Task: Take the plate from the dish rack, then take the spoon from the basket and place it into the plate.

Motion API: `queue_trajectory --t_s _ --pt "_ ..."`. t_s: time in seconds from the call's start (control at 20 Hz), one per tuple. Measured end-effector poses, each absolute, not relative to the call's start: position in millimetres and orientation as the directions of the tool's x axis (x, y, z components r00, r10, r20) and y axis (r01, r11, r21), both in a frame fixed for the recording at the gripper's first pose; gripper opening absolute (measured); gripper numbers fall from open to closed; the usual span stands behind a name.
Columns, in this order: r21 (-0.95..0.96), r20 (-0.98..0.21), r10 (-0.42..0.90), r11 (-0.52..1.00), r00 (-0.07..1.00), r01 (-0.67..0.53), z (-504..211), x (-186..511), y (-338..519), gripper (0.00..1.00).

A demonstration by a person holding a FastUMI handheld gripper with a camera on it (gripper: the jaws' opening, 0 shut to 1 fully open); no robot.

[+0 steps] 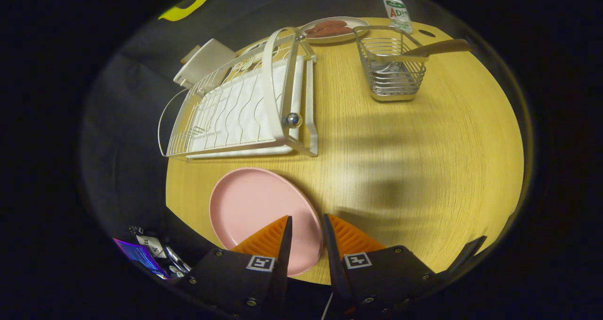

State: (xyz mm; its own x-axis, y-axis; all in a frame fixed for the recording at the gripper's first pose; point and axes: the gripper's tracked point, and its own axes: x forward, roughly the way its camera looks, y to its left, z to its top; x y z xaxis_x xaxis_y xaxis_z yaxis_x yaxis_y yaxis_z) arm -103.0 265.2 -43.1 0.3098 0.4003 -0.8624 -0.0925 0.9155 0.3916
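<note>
The pink plate (254,211) lies flat on the yellow wooden table (424,169), in front of the white wire dish rack (245,103), which holds no dishes. My gripper (306,216) stands open by a narrow gap over the plate's right rim. One finger is above the plate's inside and the other just outside the rim, which sits close to the outer finger. Far beyond the fingers, a spoon with a wooden handle (443,46) leans out of the metal wire basket (391,70) to the right.
A pale plate with brown sausages (330,29) sits behind the rack, and a white-green tube (395,11) stands behind the basket. A white box (202,63) rests at the rack's far left. A lit screen and small items (141,256) lie off the table's near left edge.
</note>
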Motion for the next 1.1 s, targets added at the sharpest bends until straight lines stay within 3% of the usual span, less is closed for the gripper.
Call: queue_trajectory --t_s 0.3,0.5,0.7,0.85,1.1 --pt "0.349 -0.775 0.350 0.931 0.526 -0.106 -4 -81 234 0.39" --pt "0.209 -0.589 0.235 0.969 0.773 -0.135 35 -50 201 0.39" --pt "0.144 -0.371 0.163 0.983 0.914 -0.117 54 -30 177 0.39" --pt "0.037 -0.209 0.089 0.996 0.974 -0.083 60 -19 154 0.39" --pt "0.100 -0.157 0.049 0.994 0.986 -0.034 34 1 142 0.39"
